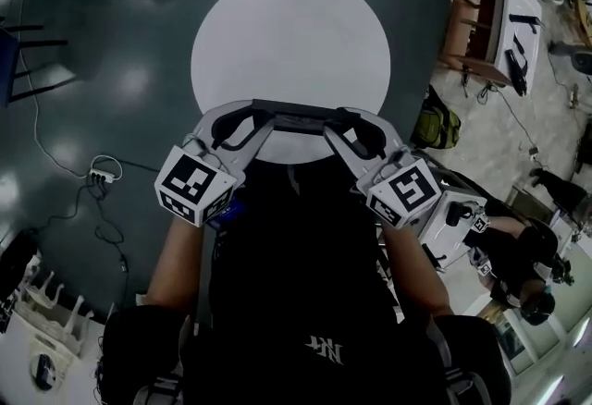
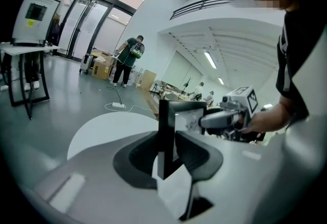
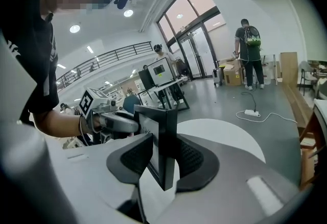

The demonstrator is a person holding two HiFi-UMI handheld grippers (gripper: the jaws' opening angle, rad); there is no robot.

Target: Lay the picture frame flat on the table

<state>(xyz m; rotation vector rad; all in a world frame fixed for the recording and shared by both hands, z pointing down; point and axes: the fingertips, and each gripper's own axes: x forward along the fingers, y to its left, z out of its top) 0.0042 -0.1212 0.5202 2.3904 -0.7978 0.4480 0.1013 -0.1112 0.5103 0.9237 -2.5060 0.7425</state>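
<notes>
The black picture frame (image 1: pixel 298 119) hangs upright over the near edge of the round white table (image 1: pixel 291 33), held at both ends. My left gripper (image 1: pixel 242 124) is shut on its left end and my right gripper (image 1: pixel 357 131) on its right end. In the left gripper view the frame's edge (image 2: pixel 166 128) stands between my left gripper's (image 2: pixel 168 155) dark pads, with the right gripper (image 2: pixel 225 118) beyond it. In the right gripper view the frame (image 3: pixel 162 138) sits between my right gripper's (image 3: pixel 164 160) pads, and the left gripper (image 3: pixel 111 121) holds the far end.
A power strip with cable (image 1: pixel 100 175) lies on the dark floor at the left. Wooden tables (image 1: pixel 490 15) and a green bag (image 1: pixel 437 126) stand to the right of the table. A person (image 2: pixel 125 59) stands far off by the glass doors.
</notes>
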